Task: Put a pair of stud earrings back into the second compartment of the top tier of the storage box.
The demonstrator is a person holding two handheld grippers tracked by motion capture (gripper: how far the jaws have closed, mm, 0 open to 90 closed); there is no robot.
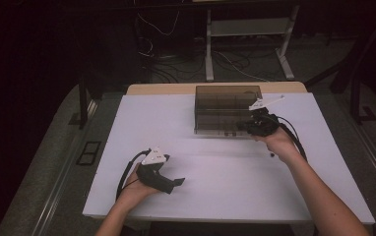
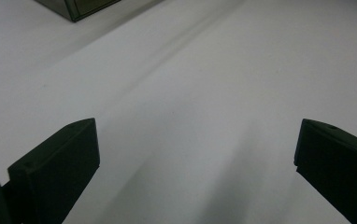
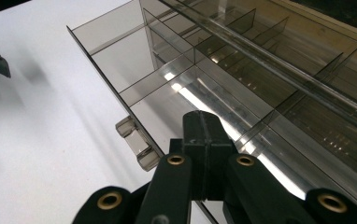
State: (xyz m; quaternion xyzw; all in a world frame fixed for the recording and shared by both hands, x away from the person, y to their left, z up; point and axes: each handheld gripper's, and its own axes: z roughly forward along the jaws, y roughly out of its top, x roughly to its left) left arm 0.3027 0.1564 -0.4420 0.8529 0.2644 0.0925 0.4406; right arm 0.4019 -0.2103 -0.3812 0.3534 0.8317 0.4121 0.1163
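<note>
A smoky clear plastic compartment box (image 1: 228,110) stands at the far middle of the white table (image 1: 201,162). My right gripper (image 1: 247,127) is at the box's near right edge. In the right gripper view its jaws are pressed together (image 3: 207,128) over the front wall of the box (image 3: 134,60), beside a clear clasp (image 3: 134,142); nothing shows between them. My left gripper (image 1: 176,183) rests low on the near left of the table, well apart from the box. Its jaws (image 2: 195,144) stand wide open over bare table, and a corner of the box (image 2: 78,7) shows far off.
Several dividers split the box into compartments (image 3: 260,93). Behind the table stand a white metal frame (image 1: 247,29) and loose cables (image 1: 161,29) on the floor. The table's front edge (image 1: 225,216) runs close to the person's forearms.
</note>
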